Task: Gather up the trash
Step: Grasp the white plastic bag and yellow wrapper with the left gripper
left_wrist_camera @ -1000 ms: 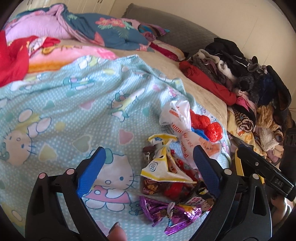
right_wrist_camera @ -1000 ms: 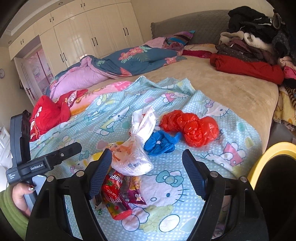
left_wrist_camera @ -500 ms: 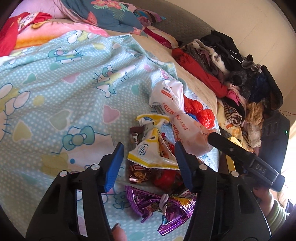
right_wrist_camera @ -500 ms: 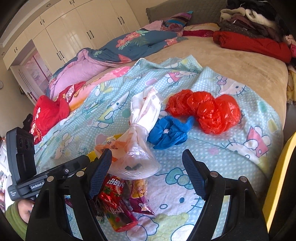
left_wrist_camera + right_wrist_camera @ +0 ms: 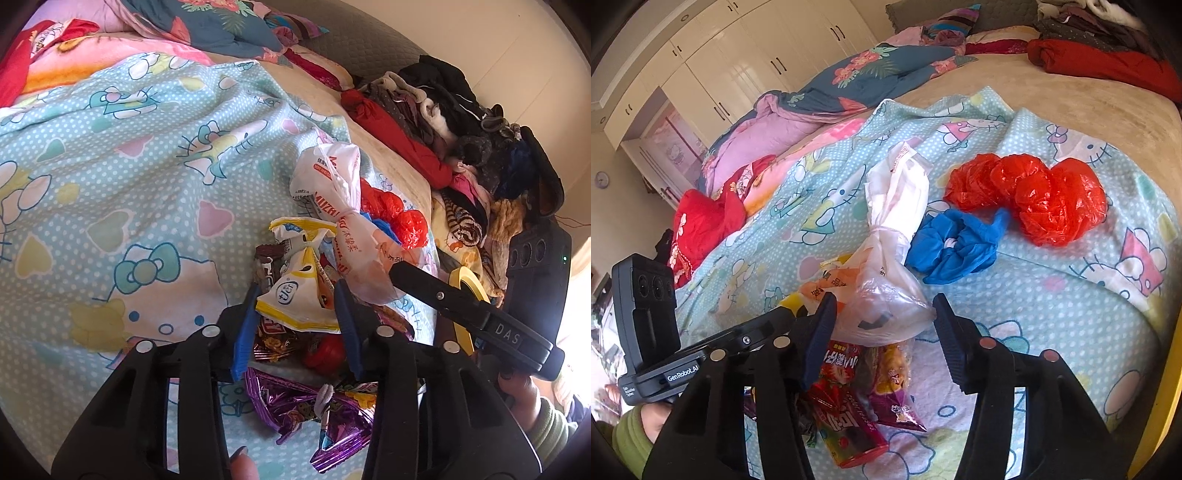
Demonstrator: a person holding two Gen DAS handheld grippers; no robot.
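A pile of trash lies on the Hello Kitty sheet [image 5: 110,192]. My left gripper [image 5: 297,319] has its blue pads on either side of a yellow-and-white wrapper [image 5: 295,295], half closed around it. Below it lie a purple foil wrapper [image 5: 314,410] and red snack packets [image 5: 325,354]. My right gripper [image 5: 882,332] is open, straddling a knotted white plastic bag [image 5: 886,295]. Beyond the bag lie a blue plastic bag [image 5: 953,251] and a crumpled red plastic bag [image 5: 1034,195]. Red and purple snack packets [image 5: 849,406] lie under my right gripper.
A heap of clothes [image 5: 461,122] fills the far side of the bed. Folded quilts [image 5: 849,85] and a red garment [image 5: 701,221] lie toward the wardrobe [image 5: 738,66]. A yellow-rimmed bin [image 5: 1167,406] stands at the bed's edge.
Both grippers moved down and forward to the pile. The left jaws narrowed a lot around the yellow-and-white wrapper. The right jaws narrowed somewhat around the white bag.
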